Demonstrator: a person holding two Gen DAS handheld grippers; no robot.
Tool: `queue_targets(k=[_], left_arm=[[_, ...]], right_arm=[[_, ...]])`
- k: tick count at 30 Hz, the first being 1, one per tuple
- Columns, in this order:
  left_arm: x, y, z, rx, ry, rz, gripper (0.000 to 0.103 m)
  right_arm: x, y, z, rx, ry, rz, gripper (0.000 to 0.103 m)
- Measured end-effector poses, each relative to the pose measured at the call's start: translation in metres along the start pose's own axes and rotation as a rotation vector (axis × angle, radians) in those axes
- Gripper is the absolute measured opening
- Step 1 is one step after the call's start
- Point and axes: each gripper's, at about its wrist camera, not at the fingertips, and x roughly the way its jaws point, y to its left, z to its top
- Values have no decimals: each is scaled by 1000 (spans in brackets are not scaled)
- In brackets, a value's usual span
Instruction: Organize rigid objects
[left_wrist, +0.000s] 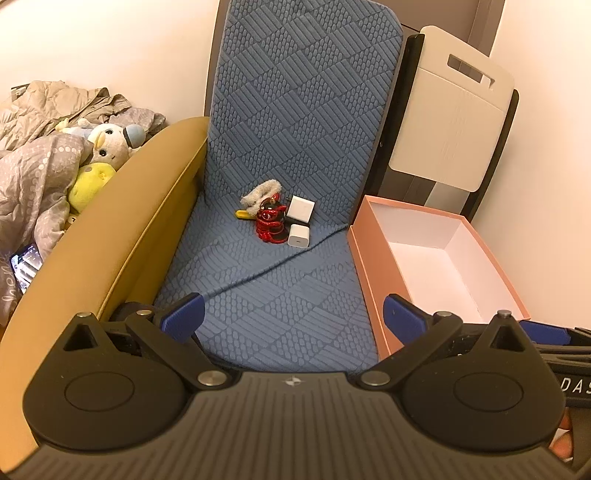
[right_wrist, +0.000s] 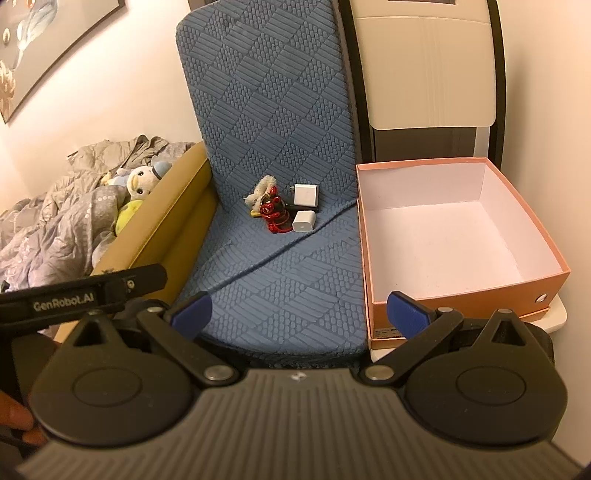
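Both wrist views look down on a blue quilted seat cushion (left_wrist: 280, 155) that bends from a flat seat up into a backrest. A small cluster of objects lies where the seat meets the back: a larger white charger (left_wrist: 301, 210) standing on edge at the rear, a smaller white charger (left_wrist: 298, 235) just in front of it, a glossy red figurine (left_wrist: 270, 223) touching both on their left, a fuzzy beige item (left_wrist: 260, 195) behind the figurine, and a yellow piece (left_wrist: 243, 214) showing at the cluster's left edge. An open pink box (right_wrist: 373, 258) with a white interior sits just beside the cushion's right edge; nothing lies in it. The left gripper (left_wrist: 293, 314) hovers over the front of the seat with its blue-padded fingers spread wide and nothing between them, well apart from the cluster. The right gripper (right_wrist: 299, 310) is likewise spread and holds nothing, its right finger in front of the box's near wall. To the left, beyond a tan padded armrest (left_wrist: 110, 221), plush toys (left_wrist: 107, 140) lie among grey bedding (left_wrist: 37, 177). A white folded panel (left_wrist: 450, 122) leans against the wall behind the box.
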Motion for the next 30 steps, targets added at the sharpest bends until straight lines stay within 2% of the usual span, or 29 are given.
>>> queue_targets(k=[5, 10, 21, 30], left_arm=[[2, 0, 2, -4, 1, -3, 103], [4, 0, 2, -3, 11, -3, 103], [0, 3, -2, -13, 9, -10, 103], [3, 4, -4, -19, 5, -6, 103]], right_arm=[[1, 3, 1, -19, 15, -28, 102], [3, 5, 2, -29, 32, -48, 94], [6, 4, 2, 5, 59, -6, 95], [4, -2, 0, 15, 56, -23, 94]])
